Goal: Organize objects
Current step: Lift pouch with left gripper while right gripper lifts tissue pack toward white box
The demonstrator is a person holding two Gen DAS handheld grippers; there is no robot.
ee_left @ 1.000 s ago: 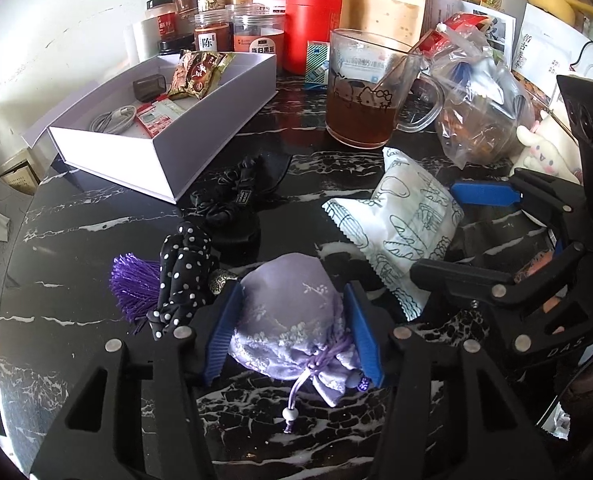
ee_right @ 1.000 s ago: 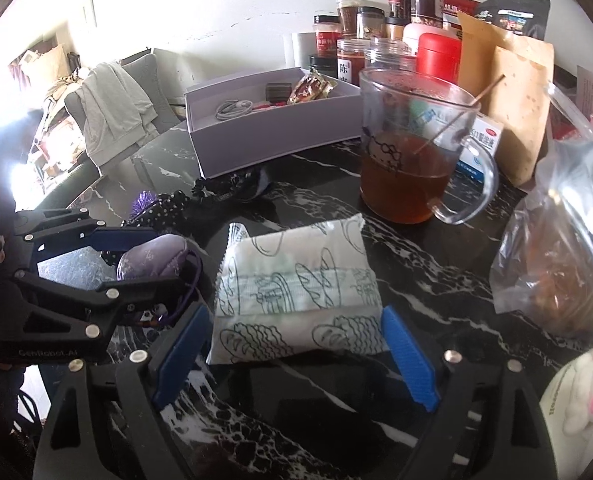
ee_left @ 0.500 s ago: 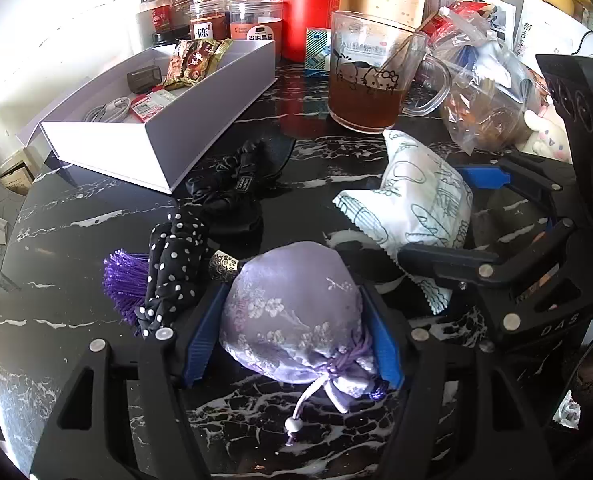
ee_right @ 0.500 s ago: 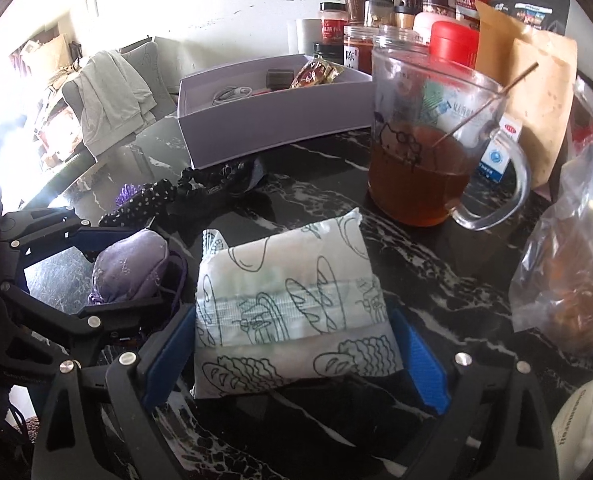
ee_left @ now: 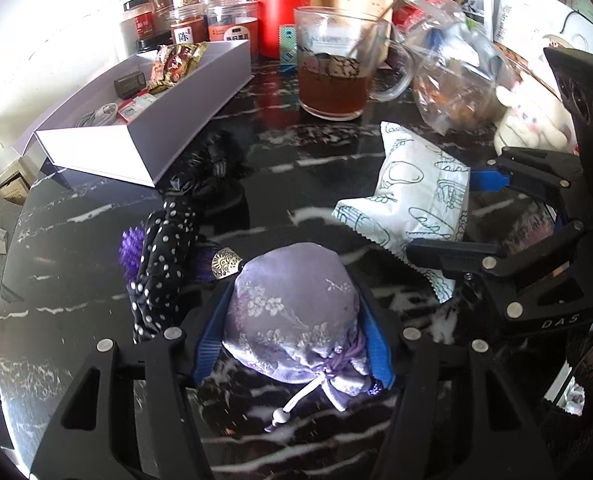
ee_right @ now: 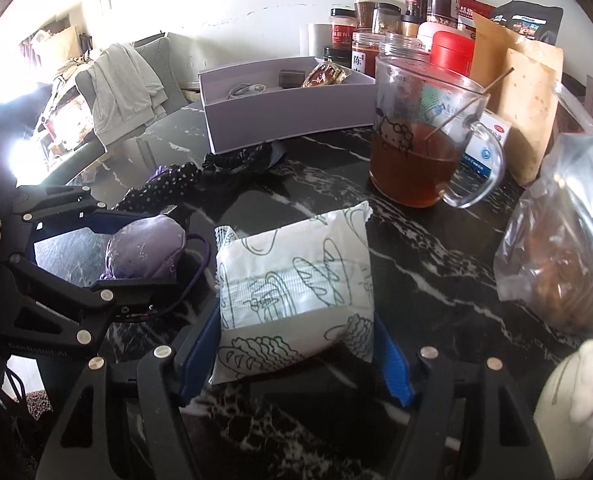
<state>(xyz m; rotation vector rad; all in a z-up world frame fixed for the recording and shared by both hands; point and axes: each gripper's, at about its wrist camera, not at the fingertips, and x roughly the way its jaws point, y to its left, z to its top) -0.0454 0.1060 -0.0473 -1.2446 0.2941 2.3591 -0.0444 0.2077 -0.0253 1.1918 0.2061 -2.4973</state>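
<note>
The black marble table (ee_left: 76,300) carries a white box (ee_left: 184,120), glass mug (ee_left: 336,76), purple pouch (ee_left: 292,312) and snack packet (ee_right: 296,280).

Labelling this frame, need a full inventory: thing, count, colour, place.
pouch: 1, lilac, between left pads
snack packet: 1, white, between right pads
box: 1, white, open, far left, holds small items
mug: 1, clear, brown drink, behind packet
dotted fabric: 1, black, left of pouch
plastic bag: 1, clear, right
jars: several, at wall
table: 1, black marble
left gripper: closing, pads on pouch
right gripper: closing, pads on packet
</note>
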